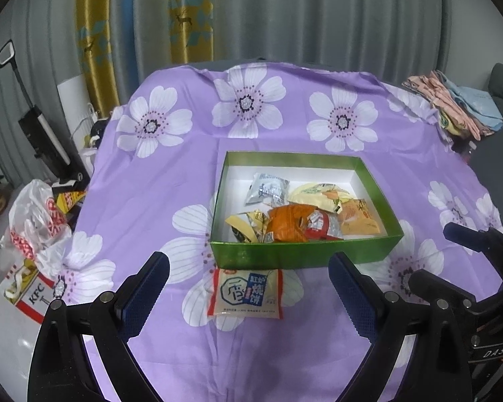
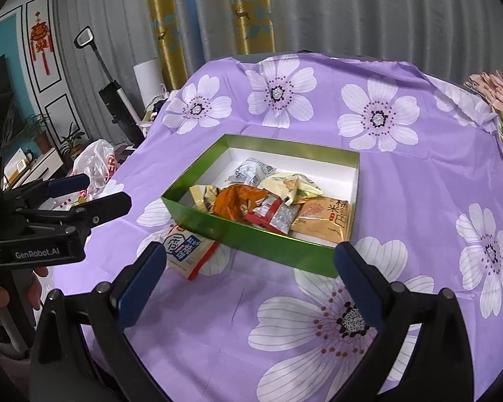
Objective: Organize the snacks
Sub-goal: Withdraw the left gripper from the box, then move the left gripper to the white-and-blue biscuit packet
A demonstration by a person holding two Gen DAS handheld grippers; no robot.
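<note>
The last loose snack packet (image 1: 245, 293) is lying flat on the purple-clothed surface (image 1: 151, 174), touching the near wall of the green box (image 1: 301, 254) — at 12 o'clock from the left gripper (image 1: 248, 298), its long axis running 9 to 3 across the gap. Both the left and the right gripper (image 2: 249, 284) are hanging wide open and empty, the right seeing the packet off at 10 o'clock. The left is sitting nearer — open cloth is lying on the packet's near side, with the box wall crowding its far edge.

Snacks (image 1: 295, 216) in box (image 1: 301, 254), packet (image 1: 246, 293) before it
</note>
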